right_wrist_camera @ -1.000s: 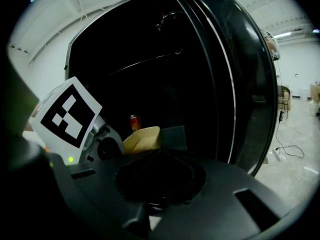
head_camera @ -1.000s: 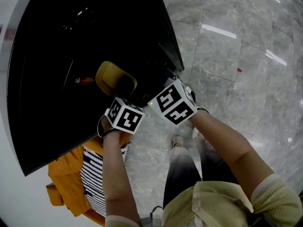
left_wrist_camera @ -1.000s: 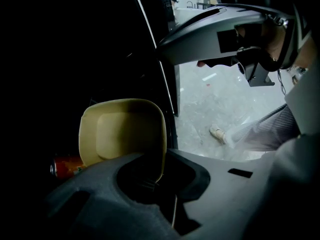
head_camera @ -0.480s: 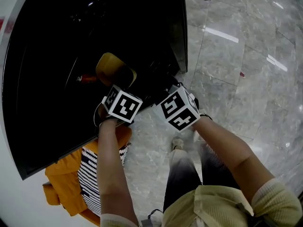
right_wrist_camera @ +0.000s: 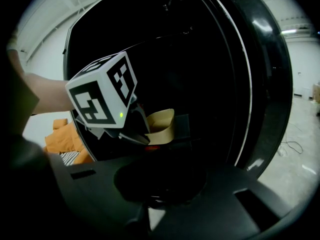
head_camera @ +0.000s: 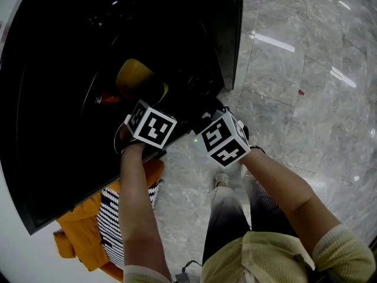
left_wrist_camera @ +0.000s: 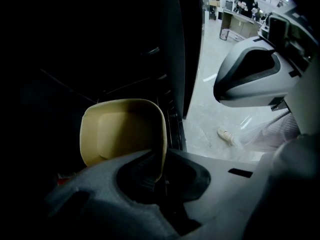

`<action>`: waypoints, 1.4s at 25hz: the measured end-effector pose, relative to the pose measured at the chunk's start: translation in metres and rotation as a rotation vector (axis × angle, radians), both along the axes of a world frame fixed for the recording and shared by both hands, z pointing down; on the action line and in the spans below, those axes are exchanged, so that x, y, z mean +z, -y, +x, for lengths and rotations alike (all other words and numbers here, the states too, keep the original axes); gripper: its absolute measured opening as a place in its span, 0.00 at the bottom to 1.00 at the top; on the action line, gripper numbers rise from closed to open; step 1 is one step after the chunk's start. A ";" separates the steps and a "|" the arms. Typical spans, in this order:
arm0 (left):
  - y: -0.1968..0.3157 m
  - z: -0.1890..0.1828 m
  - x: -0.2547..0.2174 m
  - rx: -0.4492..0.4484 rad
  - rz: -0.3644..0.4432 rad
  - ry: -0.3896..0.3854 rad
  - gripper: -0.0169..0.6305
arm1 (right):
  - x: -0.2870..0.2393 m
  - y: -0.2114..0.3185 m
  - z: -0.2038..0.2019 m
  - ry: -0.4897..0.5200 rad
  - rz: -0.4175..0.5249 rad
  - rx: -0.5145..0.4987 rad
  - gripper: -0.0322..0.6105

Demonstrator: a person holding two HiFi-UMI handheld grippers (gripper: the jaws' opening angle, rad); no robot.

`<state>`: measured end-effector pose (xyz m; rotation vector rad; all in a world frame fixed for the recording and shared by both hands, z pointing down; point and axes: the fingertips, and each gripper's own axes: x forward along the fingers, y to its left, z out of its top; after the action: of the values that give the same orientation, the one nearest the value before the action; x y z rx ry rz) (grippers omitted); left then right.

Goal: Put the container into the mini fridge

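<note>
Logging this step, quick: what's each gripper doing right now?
Left gripper: shut on the tan container, gripping its rim.
Right gripper: cannot be told; its jaws are too dark.

My left gripper (left_wrist_camera: 160, 176) has its jaws clamped on the container (left_wrist_camera: 122, 134), whose wall stands between them. My right gripper (right_wrist_camera: 150, 204) seems closed with nothing between its jaws, though that view is dark. Both bare forearms reach forward, with the grippers side by side.
</note>
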<state>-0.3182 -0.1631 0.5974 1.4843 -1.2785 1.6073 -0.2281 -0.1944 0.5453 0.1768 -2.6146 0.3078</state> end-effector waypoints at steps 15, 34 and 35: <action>0.026 -0.011 0.001 0.017 0.047 0.004 0.07 | 0.013 0.002 0.001 -0.026 -0.019 0.020 0.10; 0.038 0.000 -0.008 -0.014 0.243 0.000 0.25 | 0.000 -0.001 0.018 -0.023 -0.020 0.068 0.10; 0.038 0.002 -0.009 -0.016 0.245 -0.004 0.25 | -0.001 -0.002 0.019 -0.023 -0.020 0.069 0.10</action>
<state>-0.3164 -0.2014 0.5883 1.6167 -1.5251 1.4774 -0.2087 -0.1929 0.5447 0.2629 -2.5856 0.3530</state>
